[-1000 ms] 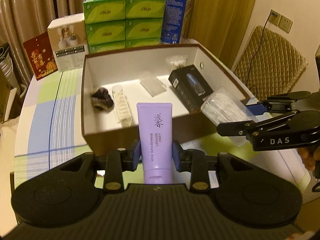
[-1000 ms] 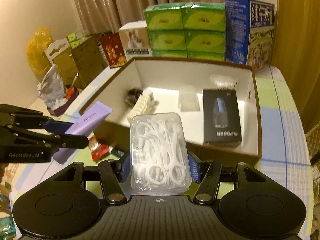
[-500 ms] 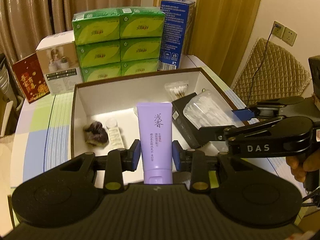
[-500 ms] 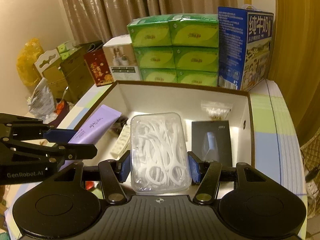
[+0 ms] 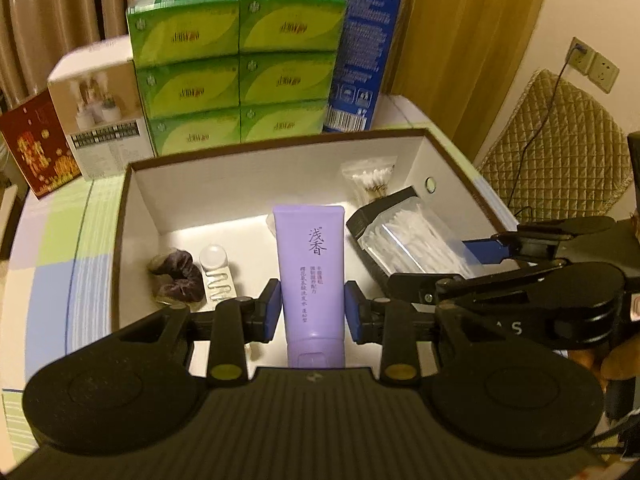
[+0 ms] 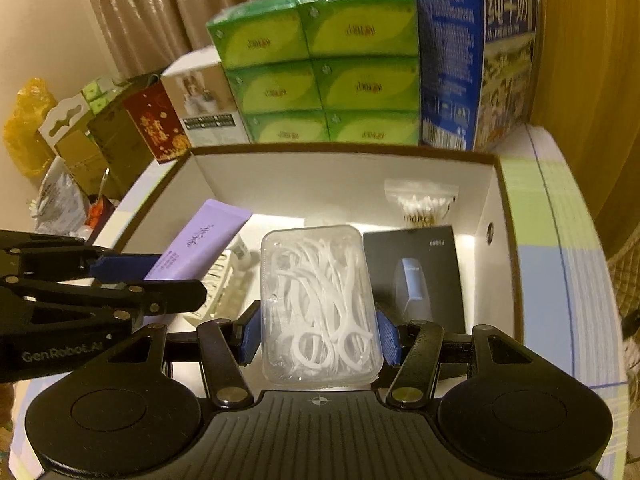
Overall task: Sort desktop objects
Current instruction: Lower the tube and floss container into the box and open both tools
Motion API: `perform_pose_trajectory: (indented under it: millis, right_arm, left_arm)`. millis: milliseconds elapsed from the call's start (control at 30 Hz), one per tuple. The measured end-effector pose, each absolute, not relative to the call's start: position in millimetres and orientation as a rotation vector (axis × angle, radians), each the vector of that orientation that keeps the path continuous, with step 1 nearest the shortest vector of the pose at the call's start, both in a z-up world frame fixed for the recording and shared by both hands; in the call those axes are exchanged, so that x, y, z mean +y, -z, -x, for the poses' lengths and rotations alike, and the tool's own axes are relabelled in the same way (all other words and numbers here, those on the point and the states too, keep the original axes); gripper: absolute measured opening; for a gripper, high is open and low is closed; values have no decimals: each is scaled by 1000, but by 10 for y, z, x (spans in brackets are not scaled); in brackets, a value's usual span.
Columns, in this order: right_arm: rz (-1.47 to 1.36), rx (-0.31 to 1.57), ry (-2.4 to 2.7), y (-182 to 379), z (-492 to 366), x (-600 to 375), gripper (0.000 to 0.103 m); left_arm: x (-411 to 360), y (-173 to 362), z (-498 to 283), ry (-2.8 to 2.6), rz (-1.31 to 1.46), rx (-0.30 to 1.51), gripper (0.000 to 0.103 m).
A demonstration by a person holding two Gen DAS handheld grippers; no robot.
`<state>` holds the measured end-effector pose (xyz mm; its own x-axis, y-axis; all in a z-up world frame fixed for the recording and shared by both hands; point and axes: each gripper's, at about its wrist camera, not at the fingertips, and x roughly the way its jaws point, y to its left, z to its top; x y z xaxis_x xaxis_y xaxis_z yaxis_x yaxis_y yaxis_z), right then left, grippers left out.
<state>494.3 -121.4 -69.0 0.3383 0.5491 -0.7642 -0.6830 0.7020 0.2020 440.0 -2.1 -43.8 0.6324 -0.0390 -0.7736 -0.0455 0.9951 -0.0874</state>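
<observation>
The left gripper's [image 5: 312, 312] fingers [image 5: 269, 310] clamp a purple tube [image 5: 310, 264], held upright above the open storage box [image 5: 276, 152]. Beside it, the right gripper [image 6: 318, 336] pinches a clear case of floss picks [image 6: 318, 304] over the same box, near a black carton [image 6: 416, 276] lying inside on the worktop [image 6: 560, 240].

Inside the open box [image 5: 132, 216]: one black carton [image 6: 416, 276], one bag of cotton swabs [image 6: 420, 204], one dark scrunchie [image 5: 176, 278], perhaps one pill strip [image 5: 218, 280]. Behind the box: six green tissue packs [image 5: 236, 80], one blue carton [image 5: 364, 52].
</observation>
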Motion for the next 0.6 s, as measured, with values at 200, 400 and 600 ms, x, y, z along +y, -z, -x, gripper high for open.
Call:
perform_pose_trajectory:
  millis: [200,400,600]
  right_arm:
    - [183,964,-790,848,-5044,-1154,55]
    - [226,985,-783,977,-5086,-1125,55]
    - [263,1002,-790,1086,-5091,-1078,55]
  left_arm:
    - [32,658,-4528,-14,140,942,28]
    - [117,867,-4671,-17,192,1007,28]
    - [125,1050,-4781,3,199,1064,28]
